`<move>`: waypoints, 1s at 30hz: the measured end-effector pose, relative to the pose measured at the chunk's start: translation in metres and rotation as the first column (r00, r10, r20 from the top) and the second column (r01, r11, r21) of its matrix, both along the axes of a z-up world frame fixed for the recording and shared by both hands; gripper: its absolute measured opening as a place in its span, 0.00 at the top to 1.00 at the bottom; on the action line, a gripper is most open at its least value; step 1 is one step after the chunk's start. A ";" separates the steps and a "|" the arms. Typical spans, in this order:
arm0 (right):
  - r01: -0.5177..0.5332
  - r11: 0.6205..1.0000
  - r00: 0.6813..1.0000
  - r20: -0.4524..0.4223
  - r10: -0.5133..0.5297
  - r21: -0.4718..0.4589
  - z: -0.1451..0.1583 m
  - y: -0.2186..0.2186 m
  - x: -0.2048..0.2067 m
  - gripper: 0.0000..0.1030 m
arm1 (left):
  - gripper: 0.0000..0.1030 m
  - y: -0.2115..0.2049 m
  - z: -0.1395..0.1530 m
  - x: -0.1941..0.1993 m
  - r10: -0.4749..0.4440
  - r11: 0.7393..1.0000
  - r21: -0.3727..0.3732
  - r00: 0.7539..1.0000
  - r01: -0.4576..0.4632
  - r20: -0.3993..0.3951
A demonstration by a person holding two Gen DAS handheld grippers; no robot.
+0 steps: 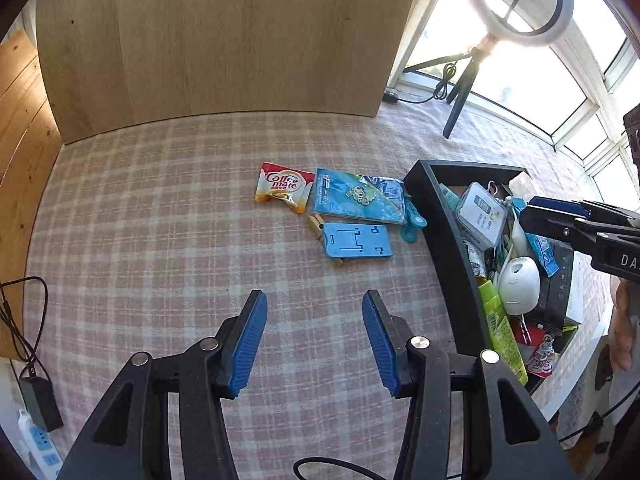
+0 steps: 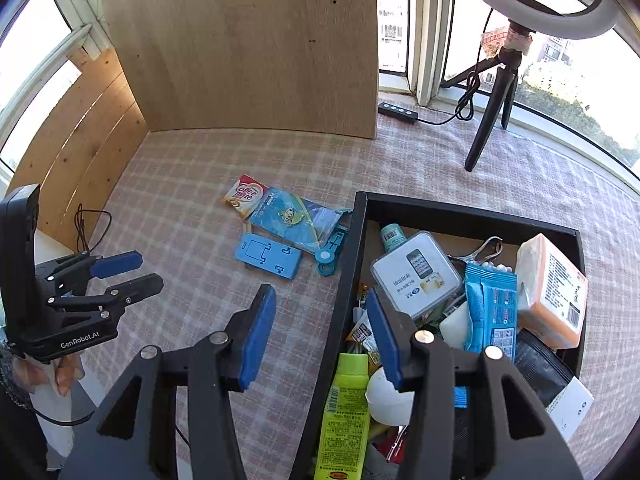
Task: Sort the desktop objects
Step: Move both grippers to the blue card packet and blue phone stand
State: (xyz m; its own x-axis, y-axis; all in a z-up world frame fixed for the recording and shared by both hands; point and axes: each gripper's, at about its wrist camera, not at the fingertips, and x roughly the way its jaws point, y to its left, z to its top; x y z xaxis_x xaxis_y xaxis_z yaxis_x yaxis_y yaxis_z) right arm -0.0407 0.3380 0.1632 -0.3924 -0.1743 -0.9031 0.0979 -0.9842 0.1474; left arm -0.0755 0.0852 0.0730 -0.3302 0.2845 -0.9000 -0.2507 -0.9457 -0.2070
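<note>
On the checked tablecloth lie a Coffee-mate sachet, a blue card packet, a blue phone stand, a wooden clothespin and a teal key tag. A black box to their right holds several items. My left gripper is open and empty, short of the phone stand. My right gripper is open and empty, straddling the box's left wall.
A wooden panel stands at the back, another on the left. A ring light on a tripod stands at the back right by the window. A cable and power strip lie at the left table edge.
</note>
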 end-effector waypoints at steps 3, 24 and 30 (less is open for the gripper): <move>-0.003 0.999 1.000 0.029 0.004 -0.053 -0.006 -0.005 -0.021 0.55 | 0.55 -0.001 -0.012 0.003 0.007 0.999 0.037 1.000 -0.008 0.030; 0.035 0.998 0.960 0.276 -0.045 0.043 -0.140 -0.037 -0.182 0.80 | 0.65 0.001 -0.081 -0.006 0.051 0.991 0.117 0.984 -0.071 0.169; 0.017 1.000 0.943 0.332 -0.020 0.012 -0.141 -0.053 -0.152 0.81 | 0.65 -0.008 -0.087 0.003 0.024 0.992 0.120 0.985 -0.046 0.173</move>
